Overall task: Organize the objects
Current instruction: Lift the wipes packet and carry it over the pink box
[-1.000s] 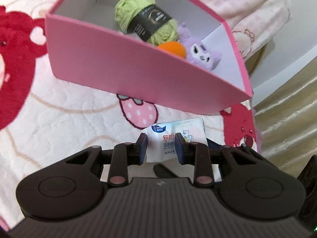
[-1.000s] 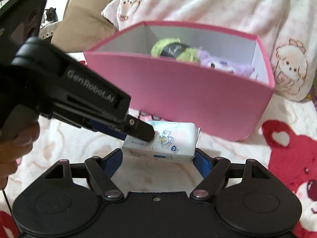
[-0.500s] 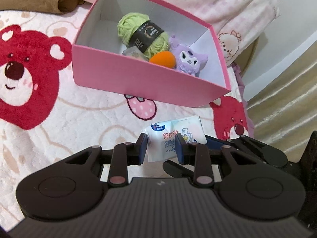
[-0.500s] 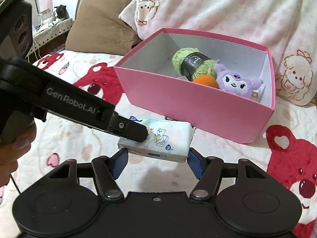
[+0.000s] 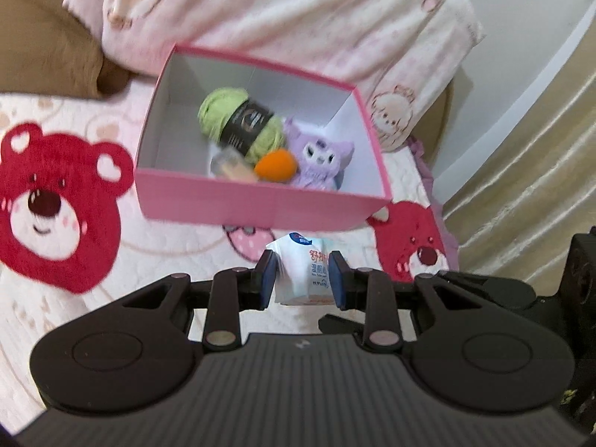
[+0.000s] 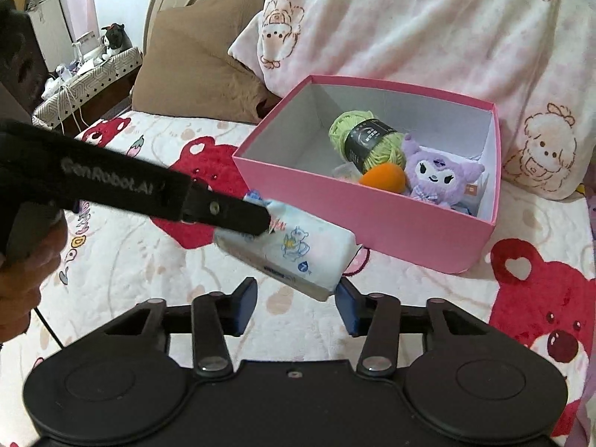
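The left gripper (image 5: 302, 278) is clamped on one end of the wipes pack (image 6: 298, 246), holding it up off the bed just in front of the pink box (image 5: 260, 205). The left wrist view only gives you the short end of the pack squeezed between the blue pads (image 5: 269, 278). The right wrist view shows the whole printed top, tilted, with the left gripper's finger reaching in from the left and the hand (image 6: 22, 279) behind it. The right gripper (image 6: 296, 307) has just been closing: its right pad touches the pack's lower corner, the left pad is clear, so no real grip. Both views show green yarn (image 6: 367, 141), an orange ball (image 6: 383, 178) and a purple plush (image 6: 437, 177) in the box. Only the right view gets the brown pillow (image 6: 197, 63).
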The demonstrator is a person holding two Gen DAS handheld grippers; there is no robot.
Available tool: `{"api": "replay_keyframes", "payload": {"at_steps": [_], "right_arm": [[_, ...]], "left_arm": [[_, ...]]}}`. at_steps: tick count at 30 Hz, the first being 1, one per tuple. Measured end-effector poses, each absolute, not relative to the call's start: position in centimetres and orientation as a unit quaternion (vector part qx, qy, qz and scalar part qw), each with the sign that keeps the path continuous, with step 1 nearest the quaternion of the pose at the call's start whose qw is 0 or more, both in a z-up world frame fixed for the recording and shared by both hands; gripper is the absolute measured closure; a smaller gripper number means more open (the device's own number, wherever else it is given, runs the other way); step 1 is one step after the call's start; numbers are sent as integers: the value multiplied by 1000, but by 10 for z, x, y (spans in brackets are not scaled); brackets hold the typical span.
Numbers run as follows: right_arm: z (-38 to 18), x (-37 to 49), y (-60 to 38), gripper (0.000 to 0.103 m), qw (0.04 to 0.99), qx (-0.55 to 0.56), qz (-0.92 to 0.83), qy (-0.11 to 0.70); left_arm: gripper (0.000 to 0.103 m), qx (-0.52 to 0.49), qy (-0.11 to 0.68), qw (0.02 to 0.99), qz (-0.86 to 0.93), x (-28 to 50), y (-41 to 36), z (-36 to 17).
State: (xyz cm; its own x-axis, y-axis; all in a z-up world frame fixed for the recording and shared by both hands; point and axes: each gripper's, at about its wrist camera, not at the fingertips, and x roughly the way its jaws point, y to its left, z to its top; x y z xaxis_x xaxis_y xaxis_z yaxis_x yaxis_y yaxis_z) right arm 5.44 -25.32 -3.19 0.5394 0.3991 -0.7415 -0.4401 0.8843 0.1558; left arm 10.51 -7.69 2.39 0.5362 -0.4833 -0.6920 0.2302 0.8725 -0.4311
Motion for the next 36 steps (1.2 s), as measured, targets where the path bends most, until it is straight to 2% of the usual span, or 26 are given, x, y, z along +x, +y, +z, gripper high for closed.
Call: {"api": "replay_keyframes", "payload": {"at_steps": [11,16,27,36], "right_arm": [[20,71,-266,58,893,0,223,390],[33,87,-267,58,897,-14,214,387],[28,156,-284,59,902,-6,173,396],[-6,235,-292,59,895,-18,125,429]], "left_arm": [[74,-104,414,876,-225,132,-94,81],[73,-100,438,866,-221,154,-101,88],[73,-120,426,871,-213,225,-124,72],[71,-145,436,867,-192,300,-149,31]]}}
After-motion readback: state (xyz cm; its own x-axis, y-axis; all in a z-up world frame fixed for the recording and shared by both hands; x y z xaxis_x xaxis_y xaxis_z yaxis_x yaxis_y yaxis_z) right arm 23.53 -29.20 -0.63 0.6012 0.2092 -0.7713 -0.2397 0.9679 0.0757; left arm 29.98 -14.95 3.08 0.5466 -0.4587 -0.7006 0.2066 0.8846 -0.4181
